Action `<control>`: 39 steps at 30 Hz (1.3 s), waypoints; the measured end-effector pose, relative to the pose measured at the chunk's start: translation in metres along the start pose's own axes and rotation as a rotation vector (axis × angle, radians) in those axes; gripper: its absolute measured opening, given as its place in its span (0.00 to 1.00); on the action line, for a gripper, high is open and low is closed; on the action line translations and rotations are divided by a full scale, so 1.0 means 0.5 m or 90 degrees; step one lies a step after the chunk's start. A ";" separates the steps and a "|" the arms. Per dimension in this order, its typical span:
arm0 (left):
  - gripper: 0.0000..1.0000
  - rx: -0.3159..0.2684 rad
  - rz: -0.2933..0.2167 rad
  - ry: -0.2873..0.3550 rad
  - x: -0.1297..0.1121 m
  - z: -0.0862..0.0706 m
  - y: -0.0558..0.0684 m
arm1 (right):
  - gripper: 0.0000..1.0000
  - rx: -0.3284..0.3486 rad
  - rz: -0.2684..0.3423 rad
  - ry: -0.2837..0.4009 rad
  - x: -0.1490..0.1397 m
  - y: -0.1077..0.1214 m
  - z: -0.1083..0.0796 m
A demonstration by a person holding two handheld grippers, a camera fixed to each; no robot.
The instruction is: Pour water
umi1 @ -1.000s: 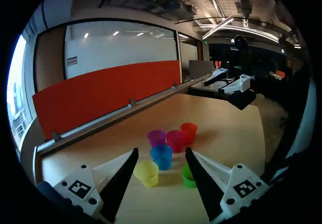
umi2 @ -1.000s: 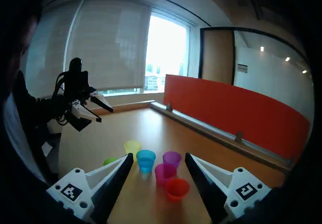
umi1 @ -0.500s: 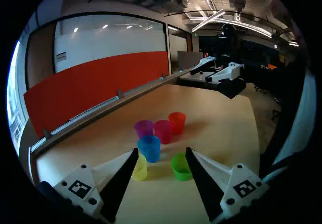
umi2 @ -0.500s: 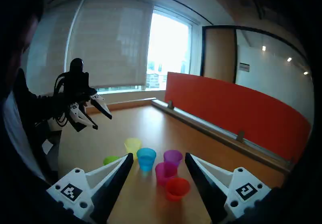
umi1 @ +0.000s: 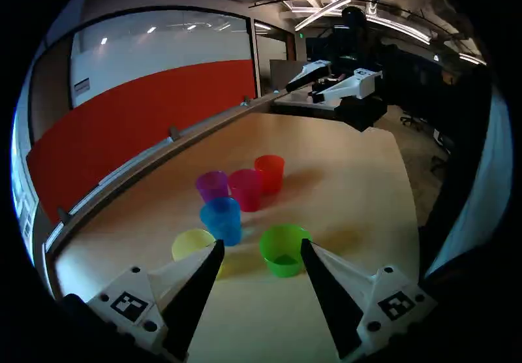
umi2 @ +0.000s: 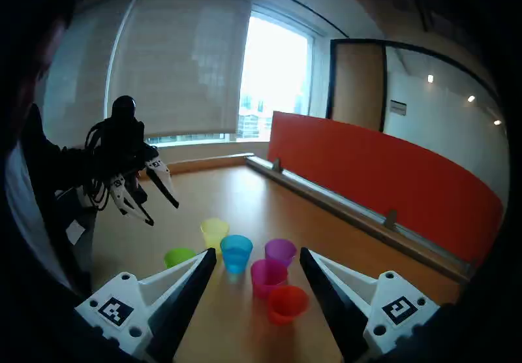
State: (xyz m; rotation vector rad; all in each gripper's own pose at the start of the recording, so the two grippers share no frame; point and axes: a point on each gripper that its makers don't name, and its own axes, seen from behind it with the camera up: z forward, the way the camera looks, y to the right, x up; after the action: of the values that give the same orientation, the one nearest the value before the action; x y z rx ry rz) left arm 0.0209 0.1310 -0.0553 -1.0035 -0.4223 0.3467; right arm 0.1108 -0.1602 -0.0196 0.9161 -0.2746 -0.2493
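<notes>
the left gripper view sits low over the table (umi1: pixel 352 187), close to the cups (umi1: pixel 246 187), and faces the right gripper (umi1: pixel 301 94) far across. the right gripper view looks back from the other side, maybe a bit higher, toward the window (umi2: pixel 271 82). both see the same cups, table and red wall (umi1: pixel 130 118).

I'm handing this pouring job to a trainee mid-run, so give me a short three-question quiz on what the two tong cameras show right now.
1. How many cups stand on the table?
2. True or false: the left tongs are shut on the green cup.
3. Which cup stands between the purple cup and the red cup? A) yellow B) pink C) blue

Key:
1. Six.
2. False: the left tongs are open and hold nothing, and so are the right tongs.
3. B, the pink cup.
</notes>
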 end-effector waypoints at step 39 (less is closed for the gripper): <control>0.86 -0.098 0.026 -0.125 -0.138 0.150 0.066 | 1.00 0.002 0.016 -0.026 -0.052 0.030 0.030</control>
State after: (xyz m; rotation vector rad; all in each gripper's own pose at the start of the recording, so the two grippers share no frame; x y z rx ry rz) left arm -0.0786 0.1698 -0.0610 -1.1337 -0.6138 0.4570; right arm 0.0828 -0.1543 -0.0022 0.9101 -0.3243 -0.2458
